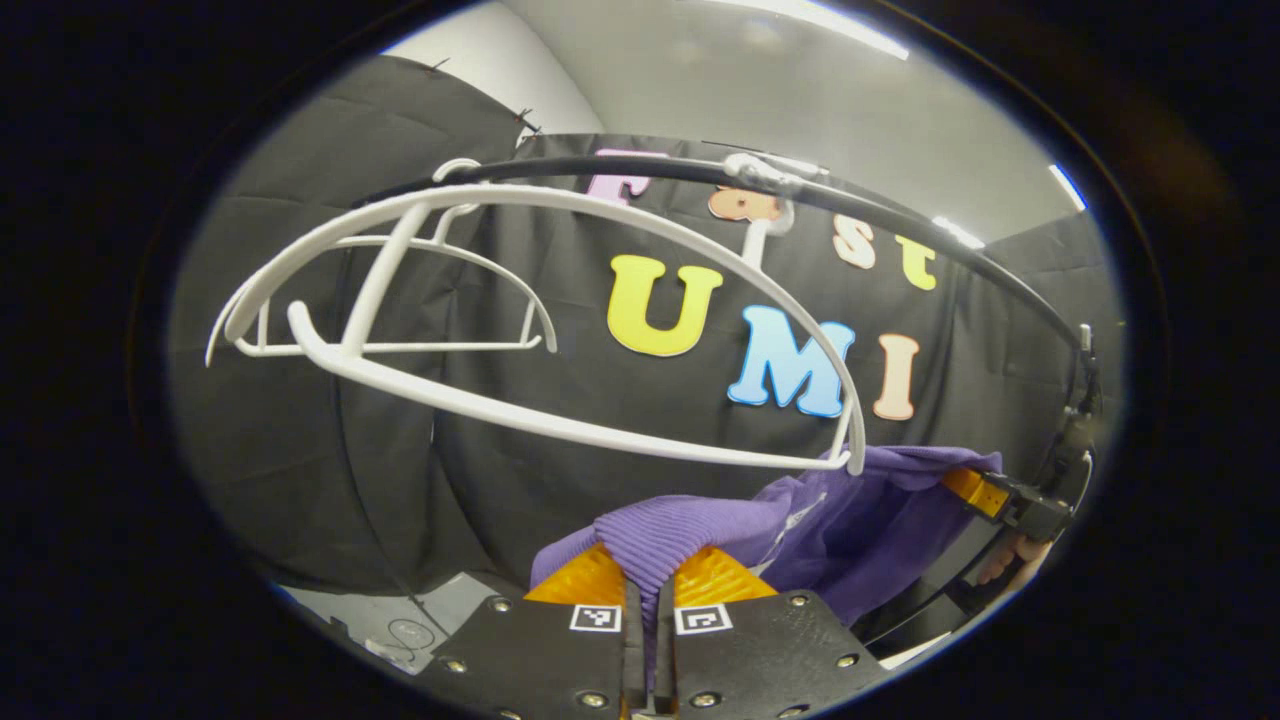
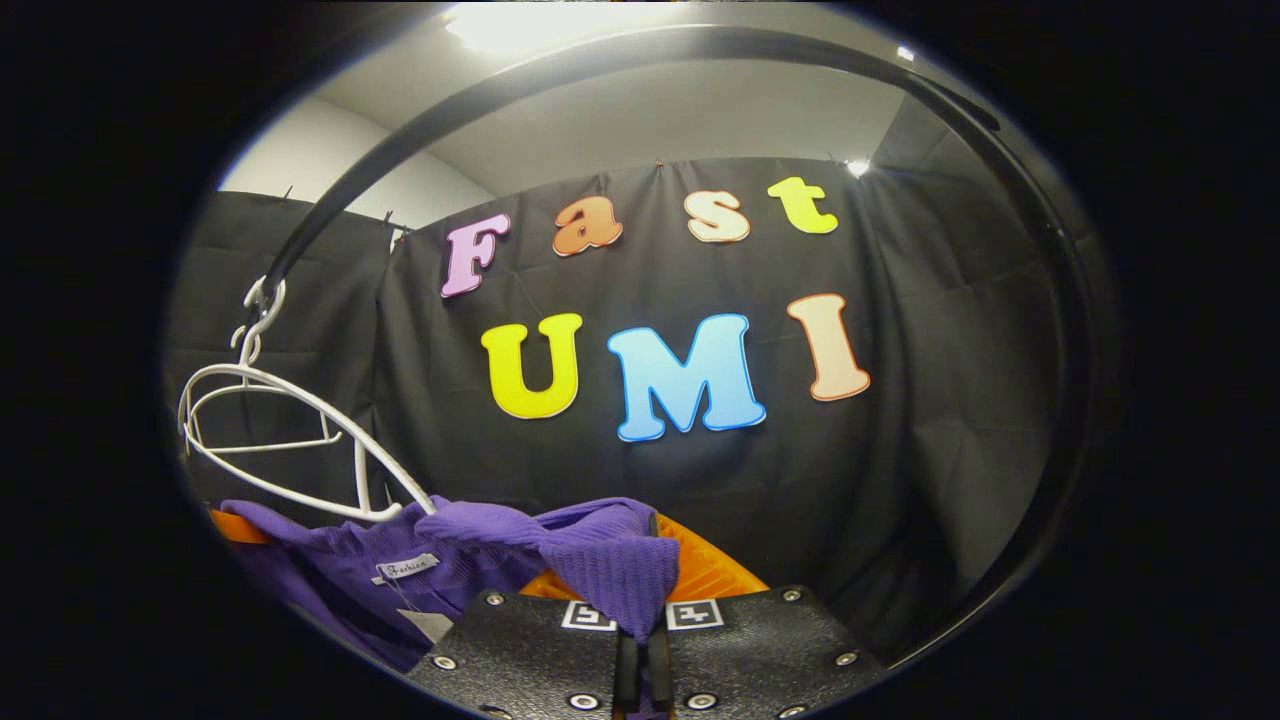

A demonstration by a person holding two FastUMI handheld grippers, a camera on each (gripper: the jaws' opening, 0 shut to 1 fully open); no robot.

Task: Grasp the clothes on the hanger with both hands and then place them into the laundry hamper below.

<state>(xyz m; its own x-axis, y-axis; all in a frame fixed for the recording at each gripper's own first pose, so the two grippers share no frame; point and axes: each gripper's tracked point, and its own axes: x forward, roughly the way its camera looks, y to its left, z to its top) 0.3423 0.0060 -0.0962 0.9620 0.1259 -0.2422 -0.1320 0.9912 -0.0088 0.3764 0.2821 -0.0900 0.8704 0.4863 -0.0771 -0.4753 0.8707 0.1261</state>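
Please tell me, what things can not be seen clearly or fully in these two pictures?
- Hamper: neither view reaches below the garment, so its place cannot be told.
- Label on the garment: right gripper view, too small to read.
- Other gripper: left gripper view, at the edge, its jaws buried in cloth.
- Hangers: left gripper view, whether the near one's tip touches the garment or just overlaps it.

garment [image 1: 800, 520] below hanger [image 1: 540, 300] (hanger on rail [image 1: 900, 220])
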